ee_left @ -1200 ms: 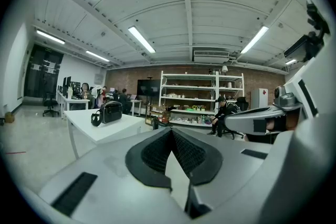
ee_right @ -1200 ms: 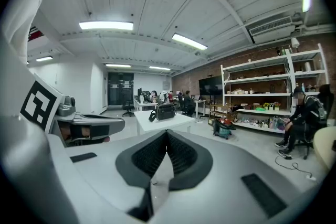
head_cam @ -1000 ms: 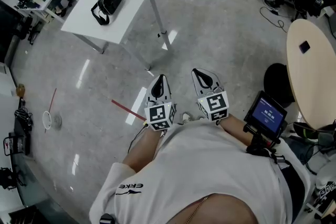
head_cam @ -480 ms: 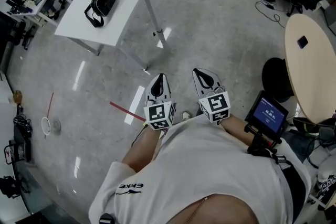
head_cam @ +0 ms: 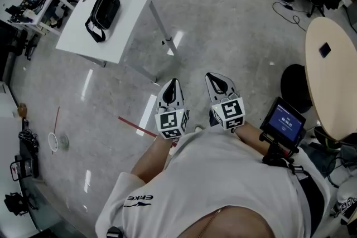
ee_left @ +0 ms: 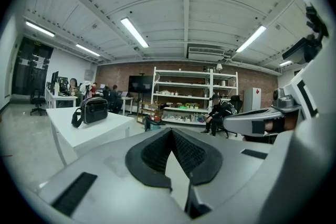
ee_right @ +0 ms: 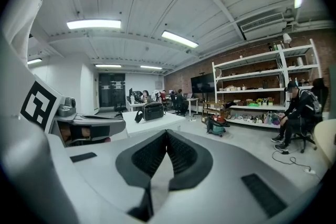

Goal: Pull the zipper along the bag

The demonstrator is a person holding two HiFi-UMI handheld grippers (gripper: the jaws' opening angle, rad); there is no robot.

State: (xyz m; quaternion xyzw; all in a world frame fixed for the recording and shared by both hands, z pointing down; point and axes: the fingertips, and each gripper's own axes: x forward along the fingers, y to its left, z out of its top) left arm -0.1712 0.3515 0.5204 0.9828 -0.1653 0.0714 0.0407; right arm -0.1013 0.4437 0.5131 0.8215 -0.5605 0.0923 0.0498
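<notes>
The black bag lies at your far left on the white table, well apart from both tools. It looks soft and light, so expect it to slide or buckle: pin the body beside the zipper and pinch the pull tab, too small to see here. Your left gripper and right gripper are pressed together, empty. Glossy grey floor lies between; a round table stands right.
</notes>
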